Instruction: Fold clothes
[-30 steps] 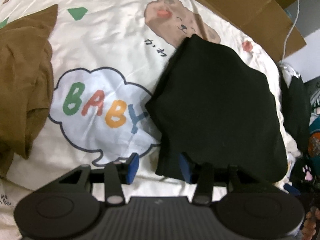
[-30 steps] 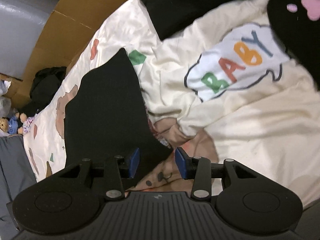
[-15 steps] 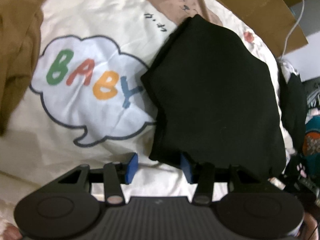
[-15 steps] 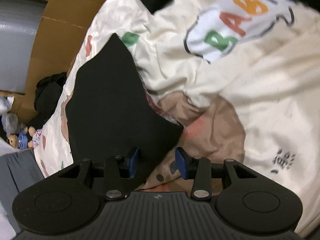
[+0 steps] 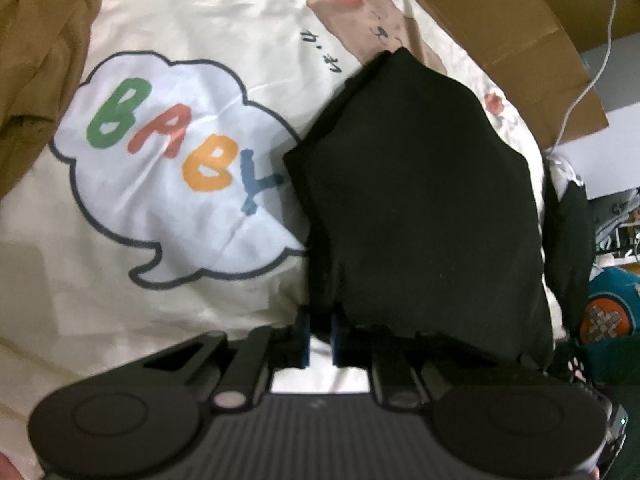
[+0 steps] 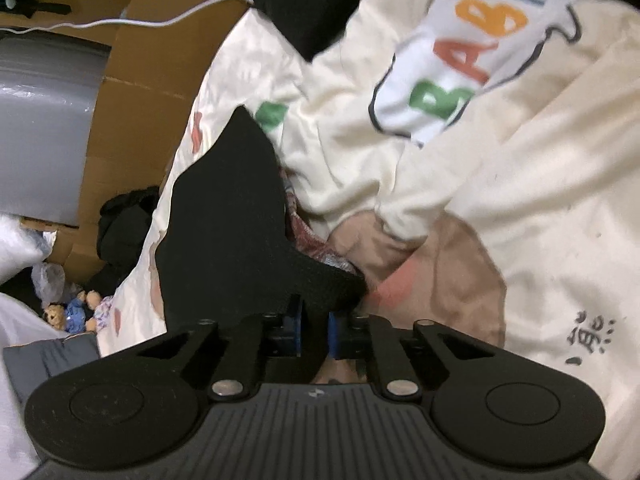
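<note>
Black folded cloth garment (image 5: 420,200), already compact on the cream printed bedsheet (image 5: 192,280), has both jaws clamped on its near corners, probably for another fold.

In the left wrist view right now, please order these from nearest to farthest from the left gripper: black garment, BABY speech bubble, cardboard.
1. black garment: its near corner is pinched in the left gripper.
2. BABY speech bubble: printed on the sheet, ahead to the left.
3. cardboard: beyond the bedding, upper right.

The black garment (image 5: 424,200) is hiding my left tongs' (image 5: 321,334) fingertips, and the frame edge is cutting off the brown garment (image 5: 40,60).
</note>
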The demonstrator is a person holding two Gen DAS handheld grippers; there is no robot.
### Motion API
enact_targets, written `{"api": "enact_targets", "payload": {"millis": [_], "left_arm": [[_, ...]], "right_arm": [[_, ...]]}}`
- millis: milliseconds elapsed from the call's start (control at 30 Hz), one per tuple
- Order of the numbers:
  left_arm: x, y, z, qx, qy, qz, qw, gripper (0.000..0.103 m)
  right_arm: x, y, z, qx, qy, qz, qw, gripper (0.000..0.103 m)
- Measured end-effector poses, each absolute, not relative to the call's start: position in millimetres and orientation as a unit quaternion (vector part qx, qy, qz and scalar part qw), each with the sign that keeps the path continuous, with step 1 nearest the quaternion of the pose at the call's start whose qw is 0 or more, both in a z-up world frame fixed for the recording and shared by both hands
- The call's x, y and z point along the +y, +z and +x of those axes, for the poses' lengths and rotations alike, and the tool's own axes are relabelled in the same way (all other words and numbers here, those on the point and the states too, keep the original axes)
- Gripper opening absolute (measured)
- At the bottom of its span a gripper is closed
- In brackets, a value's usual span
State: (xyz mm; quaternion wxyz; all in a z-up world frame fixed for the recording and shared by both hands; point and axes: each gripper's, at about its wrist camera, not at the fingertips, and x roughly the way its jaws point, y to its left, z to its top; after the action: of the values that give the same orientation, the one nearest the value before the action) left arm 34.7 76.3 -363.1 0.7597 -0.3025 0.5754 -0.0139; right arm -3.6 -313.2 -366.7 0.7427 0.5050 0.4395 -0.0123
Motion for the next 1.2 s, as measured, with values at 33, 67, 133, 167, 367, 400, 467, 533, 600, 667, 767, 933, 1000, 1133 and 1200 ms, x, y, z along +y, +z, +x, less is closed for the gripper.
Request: {"api": "enact_targets", "payload": {"millis": [33, 67, 133, 167, 367, 400, 467, 533, 600, 667, 767, 933, 1000, 1133, 1200], "left_arm": [[76, -363, 34, 0.577, -0.016, -0.301, 0.759, 0.009], [76, -363, 32, 0.58, -0.018, -0.302, 0.757, 0.008], [76, -362, 31, 0.583, -0.022, -0.306, 0.752, 0.008], [75, -361, 31, 0.585, -0.028, -0.309, 0.749, 0.008], [65, -355, 29, 0.599, -0.054, -0.291, 0.744, 0.008], [62, -355, 29, 0.603, -0.06, -0.287, 0.742, 0.008], [53, -353, 30, 0.617, -0.084, -0.268, 0.735, 0.008], [45, -349, 32, 0.621, -0.109, -0.247, 0.736, 0.008], [42, -346, 34, 0.621, -0.123, -0.246, 0.734, 0.008], [42, -345, 35, 0.624, -0.129, -0.251, 0.728, 0.01], [49, -345, 35, 0.637, -0.106, -0.238, 0.725, 0.009], [64, -340, 36, 0.629, -0.084, -0.236, 0.736, 0.012], [64, -332, 40, 0.622, -0.083, -0.226, 0.745, 0.015], [52, -306, 60, 0.607, -0.107, -0.183, 0.766, 0.02], [42, -286, 80, 0.594, -0.123, -0.163, 0.778, 0.023]], "right_arm": [[-313, -365, -3, 0.437, -0.016, 0.501, 0.746, 0.01], [-313, -362, -3, 0.435, -0.018, 0.498, 0.75, 0.01], [-314, -357, -2, 0.43, -0.022, 0.49, 0.758, 0.009], [-316, -355, -1, 0.428, -0.024, 0.489, 0.759, 0.009], [-330, -342, 4, 0.423, -0.022, 0.478, 0.769, 0.007], [-333, -339, 5, 0.422, -0.022, 0.475, 0.771, 0.007], [-338, -335, 6, 0.422, -0.023, 0.471, 0.774, 0.007], [-345, -331, 9, 0.425, -0.025, 0.462, 0.779, 0.007], [-351, -329, 14, 0.432, -0.028, 0.453, 0.779, 0.007], [-356, -328, 18, 0.44, -0.031, 0.444, 0.78, 0.007], [-364, -326, 24, 0.452, -0.034, 0.432, 0.78, 0.007], [-374, -327, 30, 0.46, -0.04, 0.421, 0.781, 0.007], [-376, -328, 32, 0.462, -0.04, 0.419, 0.781, 0.007], [-379, -328, 36, 0.465, -0.039, 0.42, 0.779, 0.007], [-381, -327, 36, 0.463, -0.034, 0.42, 0.78, 0.007]]}}
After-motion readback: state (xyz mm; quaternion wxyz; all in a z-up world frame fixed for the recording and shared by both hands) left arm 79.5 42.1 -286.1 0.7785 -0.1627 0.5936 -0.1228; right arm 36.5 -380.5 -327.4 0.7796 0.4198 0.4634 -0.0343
